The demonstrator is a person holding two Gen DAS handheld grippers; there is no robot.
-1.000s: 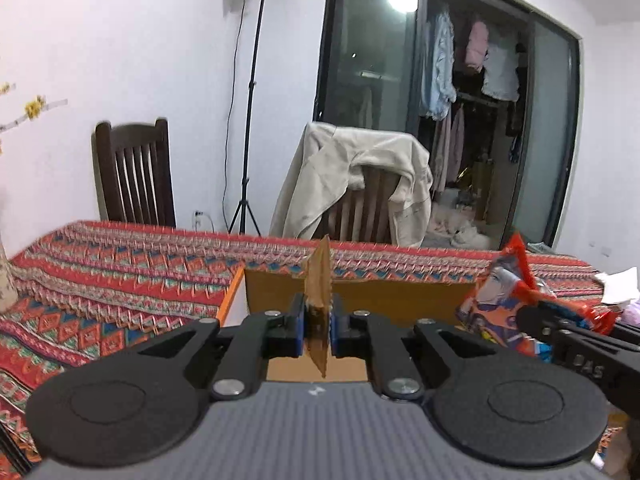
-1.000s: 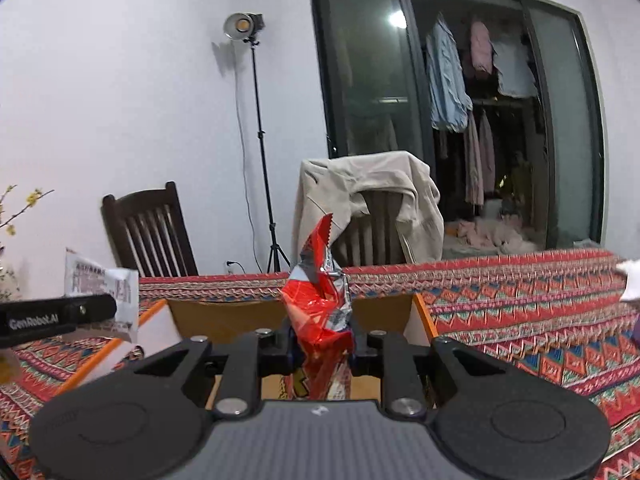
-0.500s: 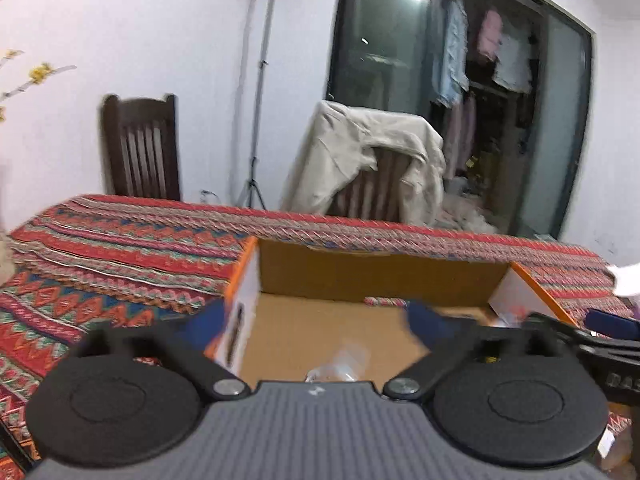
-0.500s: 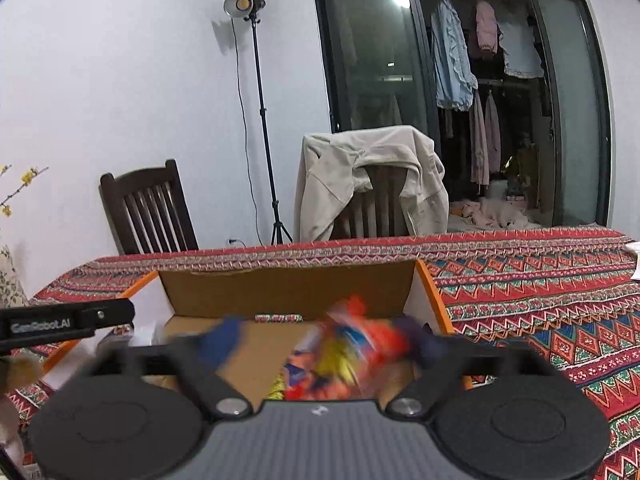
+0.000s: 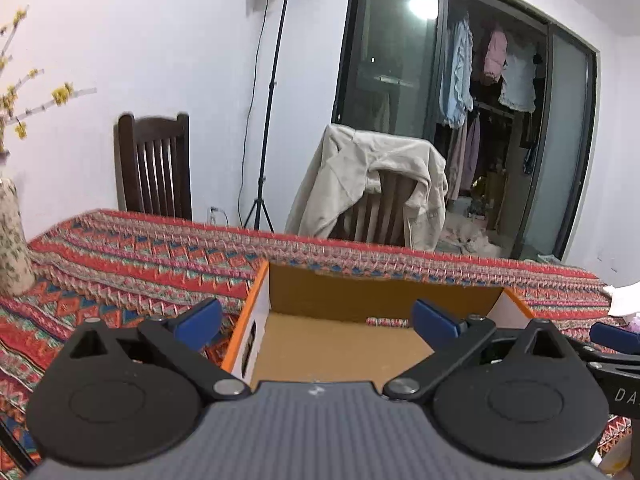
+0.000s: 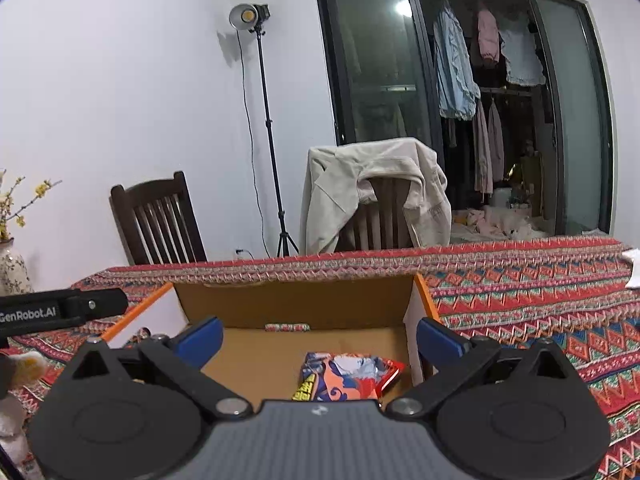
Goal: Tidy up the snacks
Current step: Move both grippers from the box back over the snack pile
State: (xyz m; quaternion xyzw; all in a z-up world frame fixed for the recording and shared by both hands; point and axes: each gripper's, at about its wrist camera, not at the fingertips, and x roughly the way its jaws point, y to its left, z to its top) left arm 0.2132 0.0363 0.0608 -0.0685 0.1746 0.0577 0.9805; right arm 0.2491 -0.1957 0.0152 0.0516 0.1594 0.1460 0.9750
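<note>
Left wrist view: the left gripper (image 5: pixel 316 322), black with blue pads, stands spread to its full width with nothing between the pads, its jaws having just been opening. It hovers over the near left part of an open cardboard box (image 5: pixel 384 292) with orange-edged flaps, which rests on a table covered by a red patterned cloth (image 5: pixel 132 256). The box floor visible here is bare brown card. At the right edge, part of the right gripper (image 5: pixel 612 338) shows one blue pad. Beyond the table: a dark wooden chair (image 5: pixel 154 168), a second chair draped with a beige jacket (image 5: pixel 372 184), a light stand (image 5: pixel 268 92), and a patterned vase (image 5: pixel 12 244) at far left. Right wrist view: the right gripper (image 6: pixel 320 338) is likewise spread wide and empty, its jaws having just been opening. Below and between the pads, a red and orange snack packet (image 6: pixel 352 374) lies flat on the box floor, near the right wall of the cardboard box (image 6: pixel 296 300), touching neither pad. The left gripper's black body juts in at the left edge.
</note>
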